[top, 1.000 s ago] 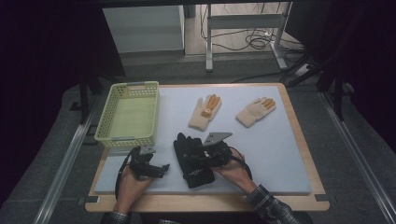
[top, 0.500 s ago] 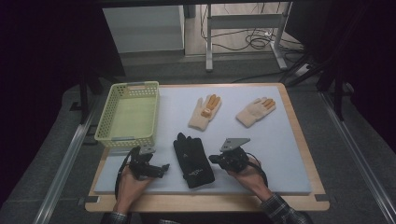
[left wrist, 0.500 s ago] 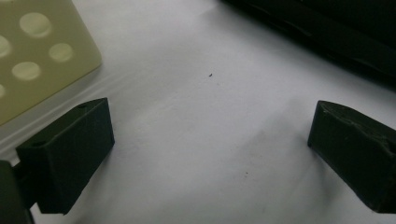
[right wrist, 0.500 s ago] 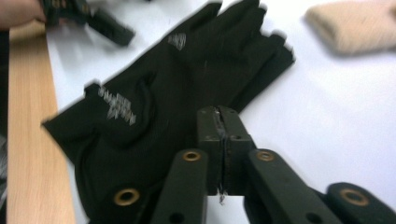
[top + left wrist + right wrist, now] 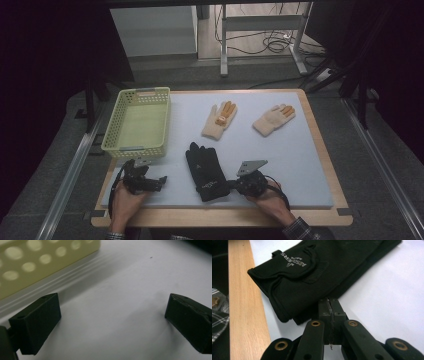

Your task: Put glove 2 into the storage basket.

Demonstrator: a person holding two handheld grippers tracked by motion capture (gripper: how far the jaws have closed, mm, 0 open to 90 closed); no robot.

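Observation:
A black glove (image 5: 204, 167) lies flat on the white mat, fingers pointing away and cuff toward the near edge. In the right gripper view its cuff (image 5: 312, 272), which carries a logo, sits just ahead of the jaws. My right gripper (image 5: 231, 185) is low at the cuff's right edge with both jaws pressed together. Its tips (image 5: 331, 305) touch the glove's edge, and no fabric shows between them. My left gripper (image 5: 161, 181) rests on the mat left of the glove. It stands open (image 5: 112, 322) with bare mat between its jaws.
A pale green perforated basket (image 5: 135, 151) stands at the left, and its wall (image 5: 37, 262) is close ahead of the left gripper. Two cream gloves with orange fingertips (image 5: 219, 120) (image 5: 273, 119) lie farther back. The table's wooden rim (image 5: 244, 315) runs along the near edge.
The right gripper came off the top of the black glove, swung to the right and settled low by its cuff. The glove went from bunched to flat.

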